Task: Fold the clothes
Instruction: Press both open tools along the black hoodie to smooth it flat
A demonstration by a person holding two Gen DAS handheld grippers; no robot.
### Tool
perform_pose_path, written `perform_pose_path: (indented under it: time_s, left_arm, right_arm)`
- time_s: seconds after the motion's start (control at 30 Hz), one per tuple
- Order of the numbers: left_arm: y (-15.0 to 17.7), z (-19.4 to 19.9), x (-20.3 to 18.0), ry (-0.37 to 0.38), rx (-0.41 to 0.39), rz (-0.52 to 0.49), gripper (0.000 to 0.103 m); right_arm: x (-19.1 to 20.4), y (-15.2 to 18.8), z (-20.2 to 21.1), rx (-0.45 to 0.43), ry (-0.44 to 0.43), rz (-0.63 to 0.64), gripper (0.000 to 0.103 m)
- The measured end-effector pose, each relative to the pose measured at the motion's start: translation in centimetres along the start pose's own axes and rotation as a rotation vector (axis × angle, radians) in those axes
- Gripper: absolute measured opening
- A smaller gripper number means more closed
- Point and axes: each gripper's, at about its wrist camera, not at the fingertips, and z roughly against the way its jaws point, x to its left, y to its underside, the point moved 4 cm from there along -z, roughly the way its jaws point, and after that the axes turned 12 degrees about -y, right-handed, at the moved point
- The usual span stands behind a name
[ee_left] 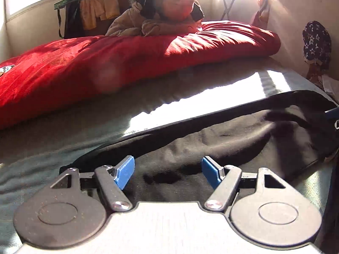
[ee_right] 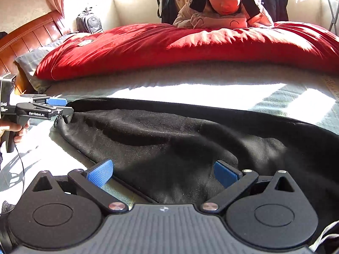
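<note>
The bed (ee_right: 190,78), covered by a pale grey-green sheet lit by a bright band of sunlight, carries everything shown. A thick red quilt (ee_right: 190,44) lies bunched along its far side, and a person in a tan padded jacket (ee_right: 222,10) leans on that quilt. A black fleece garment (ee_right: 169,139) lies spread in the near half of the bed, its far hem running as a straight dark edge beside the sunlit strip; its surface is rumpled, with one broad fold near the middle. Bare sheet lies open between the garment and the quilt, and at the garment's left end.

Left hand-held gripper (ee_left: 168,170): the blue-padded jaws stand well apart with nothing between them, poised above the black cloth. In the right wrist view this same tool (ee_right: 57,101) sits at the garment's left corner, gripped by a hand (ee_right: 14,130); whether it touches the cloth cannot be told.

Right hand-held gripper (ee_right: 163,174): the jaws are spread wide over the garment's near edge, and the pads press on nothing.
</note>
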Motion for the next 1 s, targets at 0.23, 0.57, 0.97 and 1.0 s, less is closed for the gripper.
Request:
perform_pose_path:
  time_s: [0.23,0.57,0.97,1.0]
  left_arm:
    - [2.9,-3.6,-5.5,0.055,0.099,-0.138,0.072]
    - [7.2,-1.8,-3.9,0.177,0.169,-0.057,0.081]
    - [0.4,-1.6,1.0,0.152,0.067,0.086,0.083]
    - [0.0,-3.2,1.2,0.17,0.088,0.114,0.083]
  right_arm:
    - [-2.3,-6.1,-9.7,0.091,0.061,-0.081,0.103]
    - [-3.0,-7.2,-21.7,0.208,0.21,0.052,0.103]
    - [-1.3,-7.6,-12.6,0.121,0.003,-0.019,0.103]
    - [-1.1,-6.7,-11.9,0.132,0.0,-0.014,0.103]
